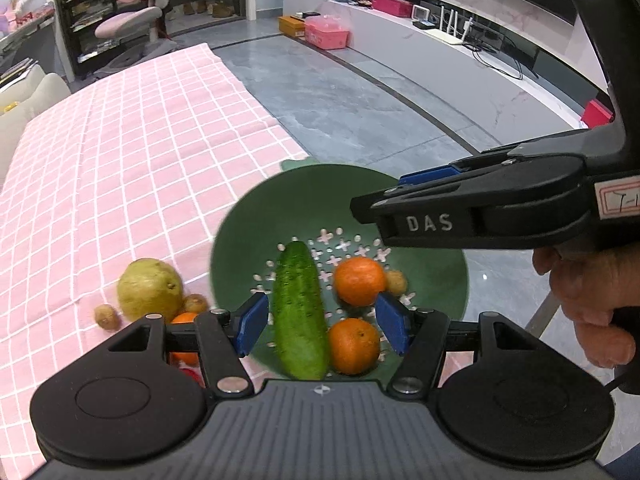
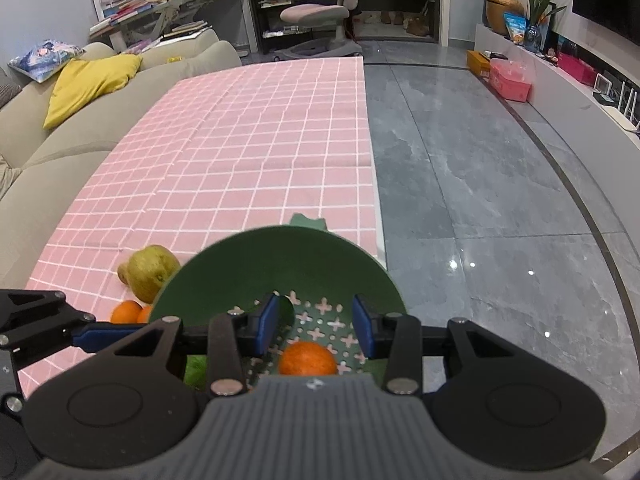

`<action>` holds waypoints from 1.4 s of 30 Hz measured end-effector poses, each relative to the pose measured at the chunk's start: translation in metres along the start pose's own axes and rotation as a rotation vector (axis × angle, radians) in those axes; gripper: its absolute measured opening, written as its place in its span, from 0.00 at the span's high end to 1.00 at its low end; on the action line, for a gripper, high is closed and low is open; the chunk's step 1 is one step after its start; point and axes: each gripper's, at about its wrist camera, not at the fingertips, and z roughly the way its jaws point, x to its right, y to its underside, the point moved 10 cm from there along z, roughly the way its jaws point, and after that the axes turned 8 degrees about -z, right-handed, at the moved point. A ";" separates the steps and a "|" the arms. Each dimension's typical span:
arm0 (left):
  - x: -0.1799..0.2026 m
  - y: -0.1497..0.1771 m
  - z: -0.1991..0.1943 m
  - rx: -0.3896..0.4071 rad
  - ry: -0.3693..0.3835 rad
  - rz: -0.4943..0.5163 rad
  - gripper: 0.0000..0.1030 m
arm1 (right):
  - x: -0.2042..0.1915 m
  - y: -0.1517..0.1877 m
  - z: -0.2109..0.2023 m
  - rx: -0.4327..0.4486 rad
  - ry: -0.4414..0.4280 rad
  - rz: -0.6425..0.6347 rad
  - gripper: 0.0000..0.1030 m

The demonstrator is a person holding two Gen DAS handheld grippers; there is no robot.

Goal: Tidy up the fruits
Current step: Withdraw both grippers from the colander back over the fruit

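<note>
Green perforated plastic colander bowl (image 1: pixel 304 200) at tabletop's right edge, holding long green cucumber (image 1: pixel 300 312), two oranges. Yellow-green pear (image 1: pixel 149 289) beside, on pink-checked tablecloth (image 1: pixel 132 148). Left tool (image 1: pixel 322 322) wide, empty; right tool (image 2: pixel 316 326) wide, empty.

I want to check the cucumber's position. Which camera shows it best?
The left wrist view: the whole cucumber lies lengthwise in the green colander, beside two oranges. The right wrist view shows only a green sliver behind the tongs.

My left gripper (image 1: pixel 322 324) and right gripper (image 2: pixel 316 324): black frames, blue pads, silver screws; "DAS" lettering at three o'clock, bare-skinned hand (image 1: pixel 588 304).
</note>
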 end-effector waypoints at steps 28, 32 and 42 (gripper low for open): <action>-0.145 0.043 -0.039 0.113 0.033 -0.228 0.30 | -0.089 -0.015 0.000 0.037 -0.069 -0.101 0.63; -0.155 0.044 -0.026 0.116 0.030 -0.225 0.30 | -0.104 -0.022 0.008 0.037 -0.080 -0.142 0.63; -0.159 0.049 0.002 0.098 0.039 -0.196 0.32 | -0.138 -0.040 0.049 -0.009 -0.098 -0.227 0.63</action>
